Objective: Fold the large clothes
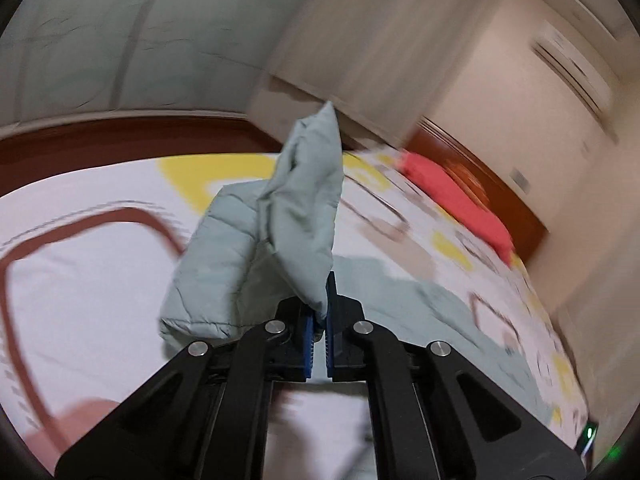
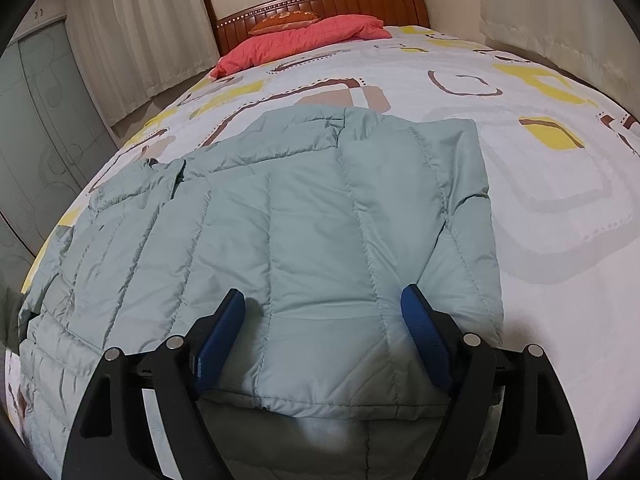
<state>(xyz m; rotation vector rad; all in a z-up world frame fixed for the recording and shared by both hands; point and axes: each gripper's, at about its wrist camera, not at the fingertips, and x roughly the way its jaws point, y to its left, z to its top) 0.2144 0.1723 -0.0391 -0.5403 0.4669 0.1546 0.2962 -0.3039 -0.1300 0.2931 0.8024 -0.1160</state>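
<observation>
Pale green quilted puffer jacket [image 2: 280, 216] lies spread on the patterned bedspread [image 2: 540, 220], most of it flat ahead of the right gripper [image 2: 324, 312]. Right jaws stand wide apart, blue pads [image 2: 224, 336] resting on or just above the padded panel near the closest hem; nothing is pinched between them. Left gripper [image 1: 319, 316] has its jaws nearly closed on a bunched end of the same jacket, probably a sleeve [image 1: 304, 200], which rises above and beyond the jaws and droops to their left. The left view is motion-blurred, so the room details are unreliable. A red pillow [image 2: 304, 38] sits far beyond the jaws by the wooden headboard [image 2: 320, 4]. Handling judgement: the fabric looks light, puffy and soft, with a smooth shell likely to be slippery; trapped air may make folds spring back. Best hold appears to be at stitched seams, the hem or the cuff, where the filling is thinner and the pads can bite. A pinch mid-panel would likely slip. The raised sleeve seems held securely enough to lay across the body.
</observation>
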